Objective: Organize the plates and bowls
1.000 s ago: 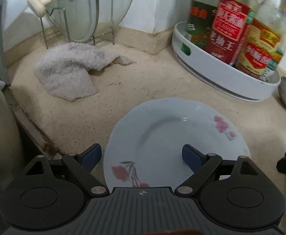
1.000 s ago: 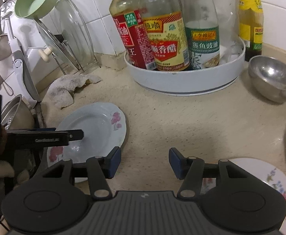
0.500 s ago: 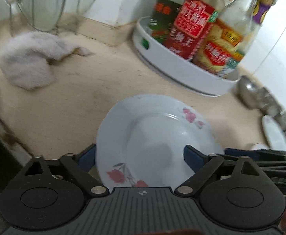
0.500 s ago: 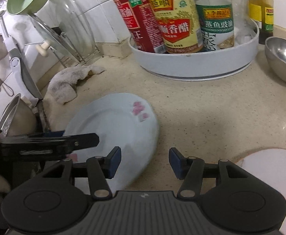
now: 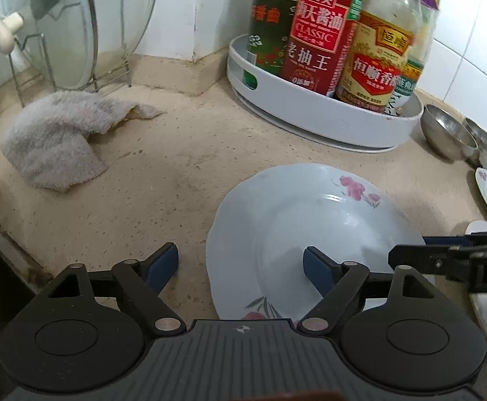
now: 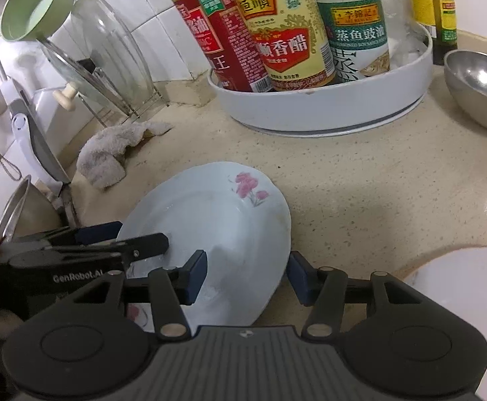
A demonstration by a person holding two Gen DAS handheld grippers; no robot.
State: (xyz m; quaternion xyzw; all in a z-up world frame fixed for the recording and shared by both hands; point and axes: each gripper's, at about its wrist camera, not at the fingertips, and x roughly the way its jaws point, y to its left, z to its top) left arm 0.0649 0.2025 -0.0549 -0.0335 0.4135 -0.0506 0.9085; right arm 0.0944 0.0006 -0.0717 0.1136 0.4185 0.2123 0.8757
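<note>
Flowered plate (image 6: 216, 234) seen tilted on desk (image 6: 360, 183); both grippers' jaws spread astride its rim, contact unclear. Turntable tray (image 5: 327, 123), towel (image 5: 53, 140) noted beyond.

Home kitchen: tiled walls, sauce bottles (image 5: 313, 33) (tray-held), stone counter (image 5: 183, 167).

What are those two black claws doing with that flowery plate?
A person holds a claw in each hand and is tidying dishes on the kitchen counter. Both claws are open around the flowery plate: the right claw straddles its right edge, and the left claw straddles its left edge. The plate looks tipped up on one side, but neither claw has squeezed shut on it yet. Steel bowls and another plate wait nearby.
</note>
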